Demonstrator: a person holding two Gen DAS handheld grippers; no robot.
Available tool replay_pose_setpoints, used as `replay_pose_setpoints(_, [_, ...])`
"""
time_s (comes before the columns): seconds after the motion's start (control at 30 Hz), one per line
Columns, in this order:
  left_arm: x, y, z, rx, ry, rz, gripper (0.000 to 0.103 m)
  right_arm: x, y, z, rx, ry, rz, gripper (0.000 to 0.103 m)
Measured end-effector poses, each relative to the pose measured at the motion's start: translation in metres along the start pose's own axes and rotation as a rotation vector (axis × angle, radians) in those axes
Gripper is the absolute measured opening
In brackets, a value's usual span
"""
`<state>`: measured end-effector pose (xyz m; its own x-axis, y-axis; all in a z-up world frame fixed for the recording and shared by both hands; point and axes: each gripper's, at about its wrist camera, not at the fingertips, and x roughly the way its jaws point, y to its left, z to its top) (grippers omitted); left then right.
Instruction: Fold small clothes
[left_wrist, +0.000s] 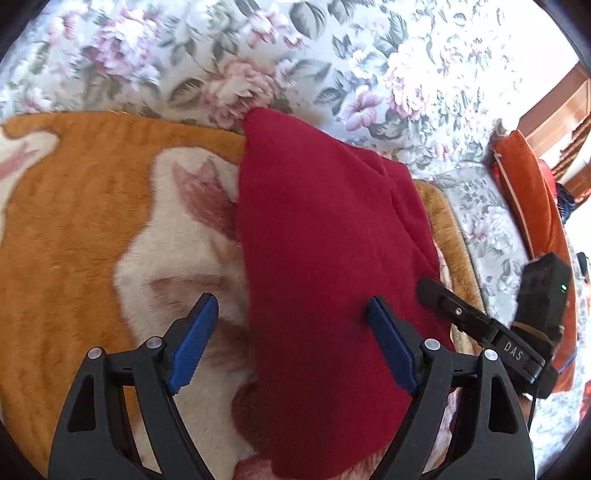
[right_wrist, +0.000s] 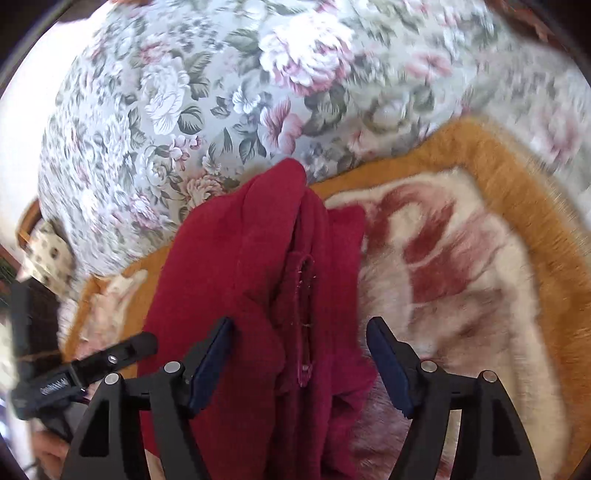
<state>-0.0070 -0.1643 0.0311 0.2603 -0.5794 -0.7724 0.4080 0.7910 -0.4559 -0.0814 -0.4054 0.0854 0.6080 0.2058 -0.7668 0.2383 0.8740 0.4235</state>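
Left claw (left_wrist: 291, 339): spread wide and holding nothing, its right blue pad over the near part of the red garment (left_wrist: 325, 236), its left pad over the plush blanket (left_wrist: 74, 221).
Right claw (right_wrist: 299, 354): also wide and empty, poised above the garment's bunched middle seam, where a stitched loop (right_wrist: 306, 295) lies between the pads.
Red garment: a small fleece piece lying lengthwise on the orange-and-cream blanket, partly doubled over itself, its far tip reaching the floral upholstery (left_wrist: 332, 55).
Risk, left side: only one pad is over cloth, so a close here would likely catch a thin edge or the blanket pile instead of the garment.
Risk, right side: the middle is several layers thick and lumpy; pinching there would probably grab all layers at once and drag the fold crooked.
Risk, crowding: the two claws sit near each other over one narrow piece, and a careless swing could knock them together.
Containers: none visible; no basket, drawer or box appears.
Far edge: an orange cushion (left_wrist: 532, 206) lies beyond the blanket, well apart from the garment.
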Motion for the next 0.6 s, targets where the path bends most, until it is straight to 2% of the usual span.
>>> replay_pose_setpoints(0.13, [0.019,-0.001,0.004,-0.006,0.024,-0.051,0.090,0.020,-0.011,0.003,0.053,0.027,0.092,0.074])
replay_pose_setpoints(0.23, [0.024,0.002,0.005,-0.026,0.022,-0.078,0.090,0.023,-0.009,0.004,0.044,0.020,0.105,0.073])
replay_pose_setpoints(0.3, [0.022,-0.003,0.004,0.000,0.010,-0.079,0.082,0.021,-0.006,0.004,0.030,0.011,0.098,0.065])
replay_pose_setpoints(0.37, [0.014,-0.010,0.001,0.040,-0.007,-0.050,0.076,0.014,0.005,0.004,-0.010,0.002,0.069,0.056])
replay_pose_setpoints(0.47, [-0.006,-0.015,-0.005,0.081,-0.024,-0.025,0.072,0.002,0.024,0.003,-0.062,-0.018,0.052,0.052])
replay_pose_setpoints(0.6, [-0.053,-0.005,-0.017,0.083,-0.075,0.001,0.072,-0.016,0.048,-0.007,-0.089,-0.023,0.123,0.051])
